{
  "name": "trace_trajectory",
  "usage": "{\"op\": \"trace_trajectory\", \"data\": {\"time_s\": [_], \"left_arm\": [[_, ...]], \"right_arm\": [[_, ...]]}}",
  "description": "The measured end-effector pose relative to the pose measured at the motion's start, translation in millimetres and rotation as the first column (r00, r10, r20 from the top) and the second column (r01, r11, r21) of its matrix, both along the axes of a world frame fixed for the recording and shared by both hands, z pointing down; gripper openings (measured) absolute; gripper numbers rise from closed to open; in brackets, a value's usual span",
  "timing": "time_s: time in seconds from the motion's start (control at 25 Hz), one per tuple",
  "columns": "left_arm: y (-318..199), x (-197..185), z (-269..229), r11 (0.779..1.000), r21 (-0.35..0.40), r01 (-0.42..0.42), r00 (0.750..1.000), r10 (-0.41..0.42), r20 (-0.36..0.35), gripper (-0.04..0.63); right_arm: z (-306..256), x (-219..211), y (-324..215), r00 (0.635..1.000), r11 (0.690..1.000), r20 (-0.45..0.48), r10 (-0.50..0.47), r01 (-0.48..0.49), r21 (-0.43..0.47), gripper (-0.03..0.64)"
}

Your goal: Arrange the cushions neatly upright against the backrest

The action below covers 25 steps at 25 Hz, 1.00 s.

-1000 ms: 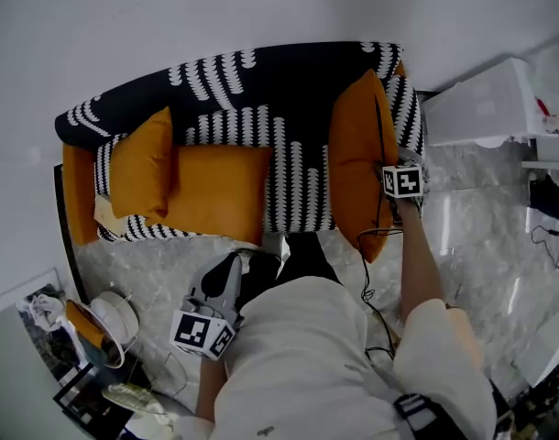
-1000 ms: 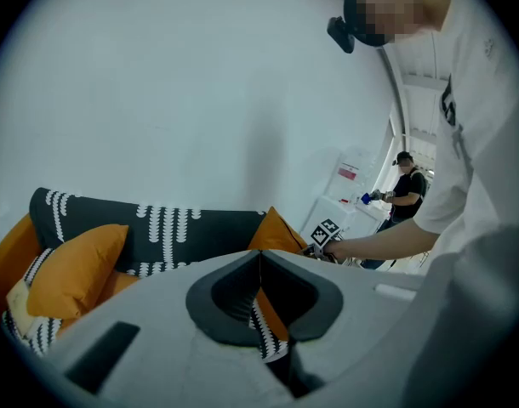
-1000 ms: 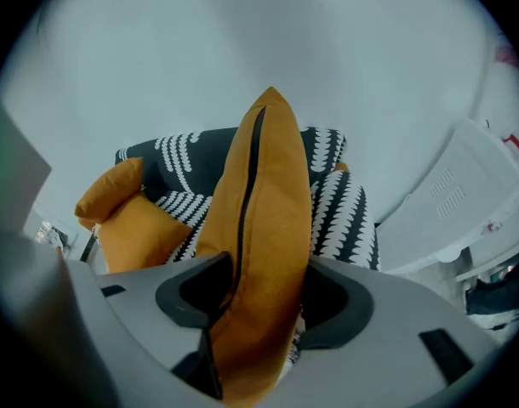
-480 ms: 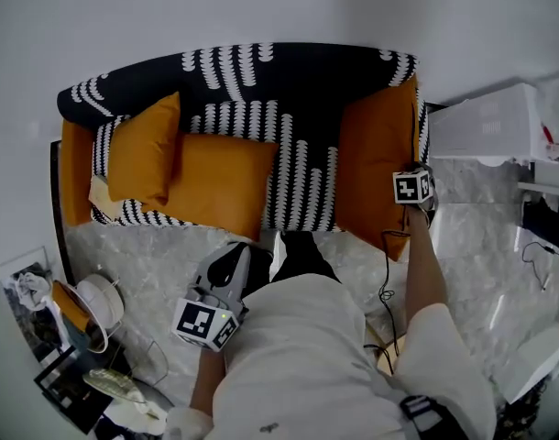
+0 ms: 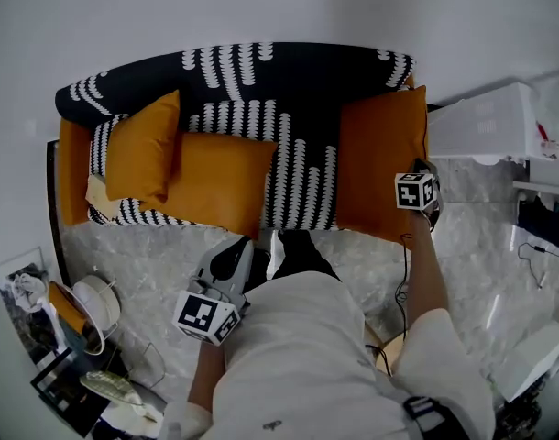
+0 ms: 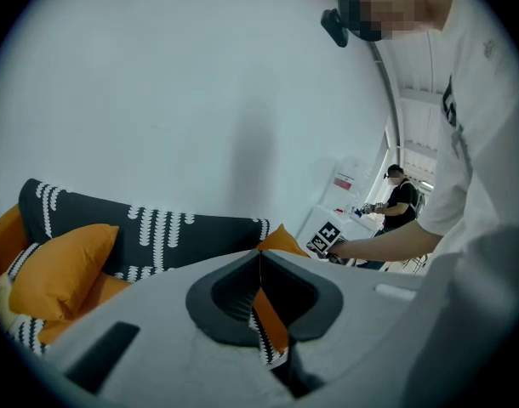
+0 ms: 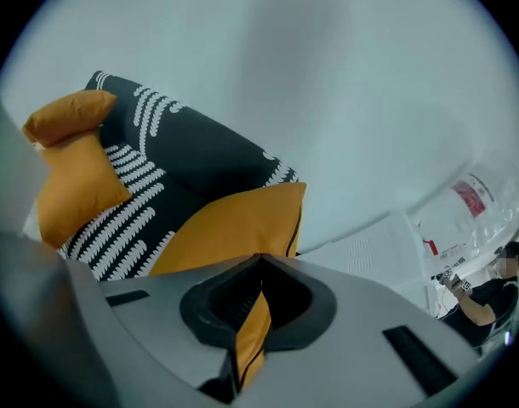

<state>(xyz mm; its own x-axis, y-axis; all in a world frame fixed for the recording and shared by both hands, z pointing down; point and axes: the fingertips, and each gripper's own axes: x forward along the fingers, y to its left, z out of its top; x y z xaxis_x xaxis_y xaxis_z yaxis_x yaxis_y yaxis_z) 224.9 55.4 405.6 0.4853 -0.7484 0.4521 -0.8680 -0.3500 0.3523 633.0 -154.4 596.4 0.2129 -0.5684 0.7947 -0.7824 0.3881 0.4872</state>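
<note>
Right claw has just snapped shut with nothing pinched, at the edge of the orange cushion standing against the sofa backrest, frame right. Left claw closed tight and empty.

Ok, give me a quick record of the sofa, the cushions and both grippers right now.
sofa: black with white pattern
left cushion: orange, propped at the left end
middle cushion: orange, lying on the seat
right cushion: orange, at the right end
right gripper: jaws just closed on the right cushion's edge
left gripper: shut, empty, held back from the sofa
</note>
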Motion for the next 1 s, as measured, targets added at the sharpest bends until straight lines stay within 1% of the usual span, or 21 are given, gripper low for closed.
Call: {"op": "trace_trajectory", "data": {"time_s": [0.12, 0.28, 0.44, 0.6, 0.68, 0.72, 0.84, 0.92, 1.0], "left_arm": [[4.0, -2.2, -2.0, 1.000, 0.020, 0.000, 1.000, 0.000, -0.010, 0.014], [15.1, -12.7, -7.6, 0.999, 0.044, 0.020, 1.000, -0.019, -0.023, 0.014], [28.5, -33.2, -13.2, 0.997, 0.064, 0.048, 0.998, -0.046, -0.030, 0.014], [43.8, -64.3, -17.5, 0.991, 0.086, 0.103, 0.994, -0.099, -0.043, 0.014], [51.1, -80.5, -19.6, 0.986, 0.098, 0.138, 0.990, -0.133, -0.051, 0.014], [54.3, -88.7, -20.2, 0.982, 0.103, 0.156, 0.987, -0.151, -0.055, 0.014], [66.0, -110.3, -21.7, 0.975, 0.110, 0.193, 0.980, -0.187, -0.064, 0.014], [80.0, -122.5, -22.5, 0.971, 0.116, 0.209, 0.977, -0.202, -0.069, 0.014], [97.6, -139.7, -22.2, 0.960, 0.122, 0.251, 0.967, -0.245, -0.067, 0.014]], "right_arm": [[-15.7, -11.1, 5.7, 0.999, 1.000, 0.036, -0.002, 0.001, 0.028, 0.008], [-35.5, -41.2, 19.4, 0.996, 0.998, 0.077, -0.049, 0.045, 0.046, 0.008], [-53.1, -88.5, 42.4, 0.985, 0.993, 0.135, -0.107, 0.100, 0.060, 0.008], [-63.7, -151.8, 70.1, 0.964, 0.986, 0.214, -0.160, 0.148, 0.072, 0.008], [-61.5, -191.1, 86.0, 0.942, 0.980, 0.271, -0.198, 0.187, 0.067, 0.008], [-59.7, -215.7, 95.3, 0.925, 0.972, 0.299, -0.234, 0.226, 0.060, 0.008], [-55.0, -289.2, 133.8, 0.868, 0.932, 0.355, -0.348, 0.360, 0.034, 0.008], [-51.1, -324.8, 161.4, 0.841, 0.912, 0.378, -0.387, 0.410, 0.022, 0.008], [-46.7, -362.3, 180.5, 0.804, 0.879, 0.393, -0.446, 0.477, 0.020, 0.008]]}}
